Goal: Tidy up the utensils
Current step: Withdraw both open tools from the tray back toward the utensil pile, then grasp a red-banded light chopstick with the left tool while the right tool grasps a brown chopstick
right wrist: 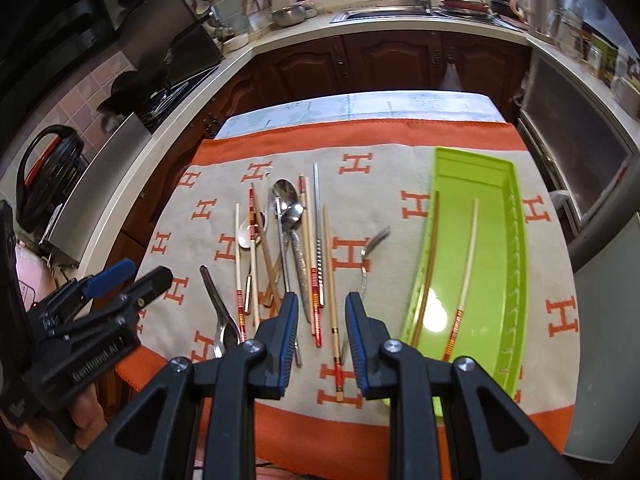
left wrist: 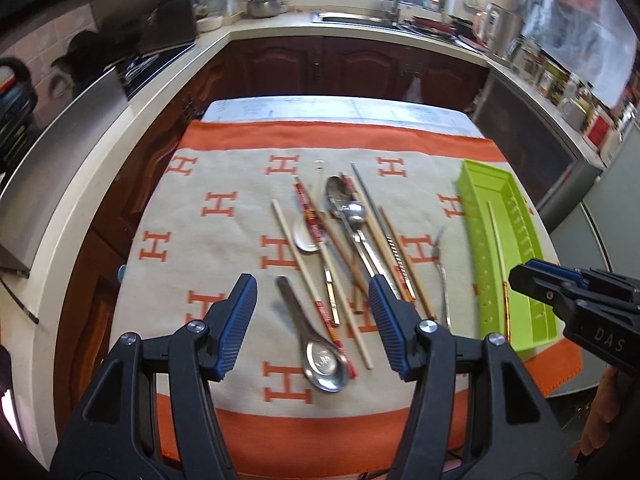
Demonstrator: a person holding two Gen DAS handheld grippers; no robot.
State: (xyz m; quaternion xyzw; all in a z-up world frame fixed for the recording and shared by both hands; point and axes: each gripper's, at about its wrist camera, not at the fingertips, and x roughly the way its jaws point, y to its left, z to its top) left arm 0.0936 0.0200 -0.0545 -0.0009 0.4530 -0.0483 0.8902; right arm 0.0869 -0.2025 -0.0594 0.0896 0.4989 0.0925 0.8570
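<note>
A heap of chopsticks [left wrist: 312, 264] [right wrist: 320, 264] and metal spoons [left wrist: 324, 356] [right wrist: 286, 208] lies on an orange and beige cloth [left wrist: 224, 240] [right wrist: 384, 208]. A metal fork [left wrist: 440, 276] [right wrist: 366, 256] lies apart, right of the heap. At the right stands a lime green tray [left wrist: 532, 312] [right wrist: 496, 276] holding two chopsticks [right wrist: 466, 280], one pale and one brown. My left gripper [left wrist: 313, 292] hovers open above the near end of the heap, empty. My right gripper [right wrist: 322, 304] is open and empty over chopstick ends left of the tray; it shows at the right edge of the left wrist view [left wrist: 532, 280].
The cloth covers a small table [left wrist: 340, 110] in a kitchen. Brown cabinets [right wrist: 396, 64] and a counter with a sink [right wrist: 384, 14] stand behind it. A stove with pans [left wrist: 136, 60] is at the left, an appliance [right wrist: 576, 152] at the right.
</note>
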